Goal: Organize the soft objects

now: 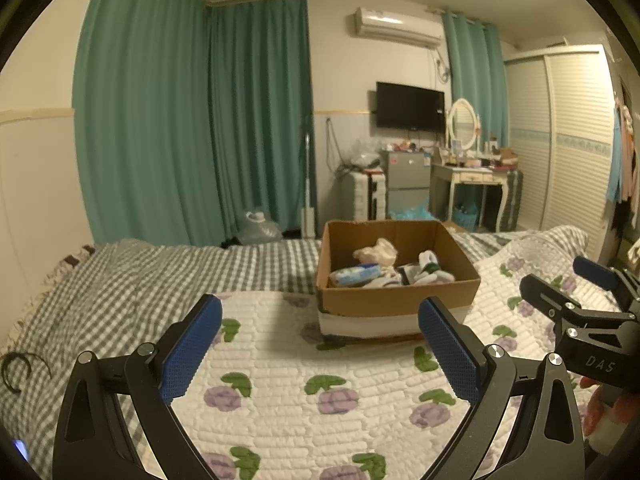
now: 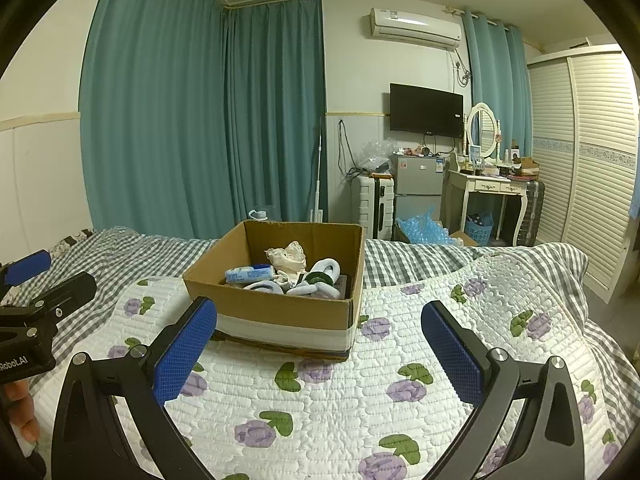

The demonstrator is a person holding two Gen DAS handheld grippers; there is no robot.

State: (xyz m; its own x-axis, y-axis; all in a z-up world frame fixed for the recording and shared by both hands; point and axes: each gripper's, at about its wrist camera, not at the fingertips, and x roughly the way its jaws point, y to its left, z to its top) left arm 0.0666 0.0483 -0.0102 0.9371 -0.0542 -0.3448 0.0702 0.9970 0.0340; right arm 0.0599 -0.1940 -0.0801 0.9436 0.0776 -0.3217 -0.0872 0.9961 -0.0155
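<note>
Apparently sorting is nearly done: socks [image 2: 316, 278] are seen inside the box [image 2: 280, 308], both jaws held wide open, empty.

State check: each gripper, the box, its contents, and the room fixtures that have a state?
left gripper: jaws open, empty
right gripper: jaws open, empty
cardboard box: top open, upright on floral quilt
socks: piled inside box
tissue pack: lying in box
TV: screen dark
curtains: drawn shut
</note>
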